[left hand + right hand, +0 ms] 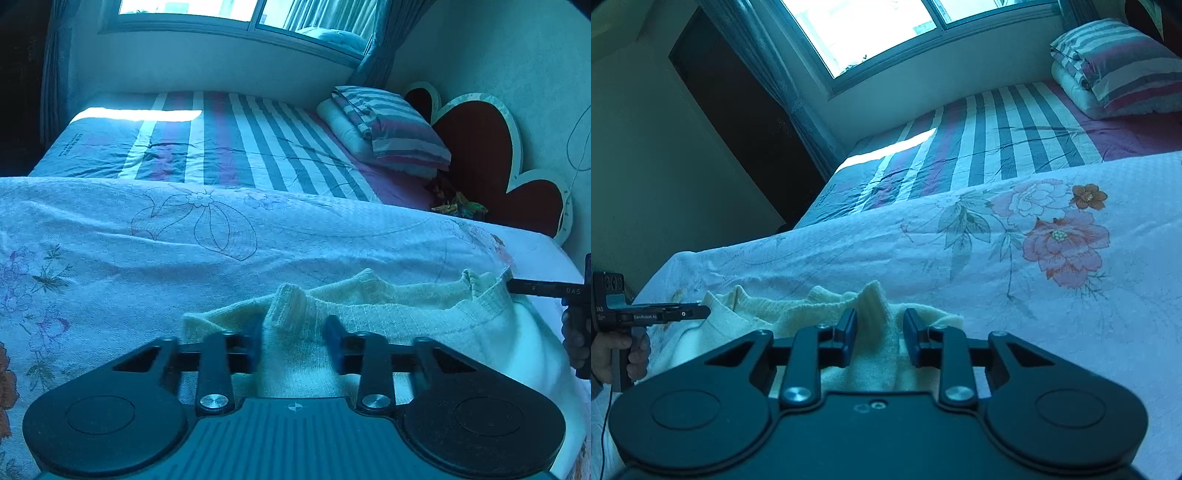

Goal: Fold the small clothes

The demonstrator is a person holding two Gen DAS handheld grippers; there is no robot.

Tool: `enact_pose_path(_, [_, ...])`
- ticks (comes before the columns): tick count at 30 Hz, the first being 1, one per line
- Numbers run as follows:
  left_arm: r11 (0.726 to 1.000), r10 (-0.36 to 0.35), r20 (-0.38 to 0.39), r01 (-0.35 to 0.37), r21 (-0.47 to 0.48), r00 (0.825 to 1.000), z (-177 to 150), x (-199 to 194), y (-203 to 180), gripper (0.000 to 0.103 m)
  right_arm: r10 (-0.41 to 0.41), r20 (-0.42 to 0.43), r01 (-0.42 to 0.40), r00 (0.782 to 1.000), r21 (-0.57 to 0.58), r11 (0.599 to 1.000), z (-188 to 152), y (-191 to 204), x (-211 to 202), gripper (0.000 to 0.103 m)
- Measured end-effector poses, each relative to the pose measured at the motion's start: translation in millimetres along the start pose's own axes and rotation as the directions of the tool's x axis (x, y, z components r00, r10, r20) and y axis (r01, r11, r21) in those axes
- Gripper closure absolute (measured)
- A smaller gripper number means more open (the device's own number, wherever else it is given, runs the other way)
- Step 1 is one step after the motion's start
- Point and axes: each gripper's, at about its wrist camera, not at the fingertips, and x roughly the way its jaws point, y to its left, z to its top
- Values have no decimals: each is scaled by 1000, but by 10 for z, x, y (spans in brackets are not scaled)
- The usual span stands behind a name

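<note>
A small cream knit garment (406, 310) lies on the floral towel (184, 236) near the bed's front edge. My left gripper (295, 343) has its blue fingers (255, 339) on either side of a raised fold of the knit, pinching it. In the right wrist view my right gripper (880, 338) holds another raised fold of the same garment (798, 310) between its fingers (916, 339). Each gripper shows side-on in the other view: the right one at the garment's right end (543, 290), the left one at its left end (665, 314).
The floral towel (1034, 236) covers the front of the bed. Behind it is a striped sheet (236, 144) with a folded quilt and striped pillow (391, 125) by the heart-shaped headboard (480, 147). A window (871, 26) and dark doorway (746, 110) lie beyond.
</note>
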Motion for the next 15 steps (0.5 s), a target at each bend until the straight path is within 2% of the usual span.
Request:
enact_pose_path(1, [1000, -13, 7, 13, -10, 1000, -2, -6, 9, 101, -3, 1, 3, 1000, -17, 1000, -9, 22, 3, 96])
enact_pose_path(2, [1000, -25, 38, 26, -13, 999, -12, -41, -3, 101, -4, 5, 5, 1000, -30, 1000, -16, 45, -4, 98])
enact_pose_path(7, [995, -84, 190, 91, -28, 978, -12, -290, -42, 101, 13, 83, -7, 996, -71, 997, 21, 140, -184, 98])
enact_pose_path(11, [993, -92, 249, 109, -53, 964, 21, -372, 18, 101, 23, 135, -15, 991, -59, 998, 101, 114, -297, 98])
enact_pose_path(13, [992, -81, 243, 102, -75, 967, 12, -334, 75, 101, 12, 129, -7, 992, -42, 999, 108, 64, -272, 98])
enact_pose_path(15, [993, -50, 181, 68, -93, 982, -19, -209, 124, 101, -25, 95, 28, 995, -32, 999, 77, 15, -184, 98])
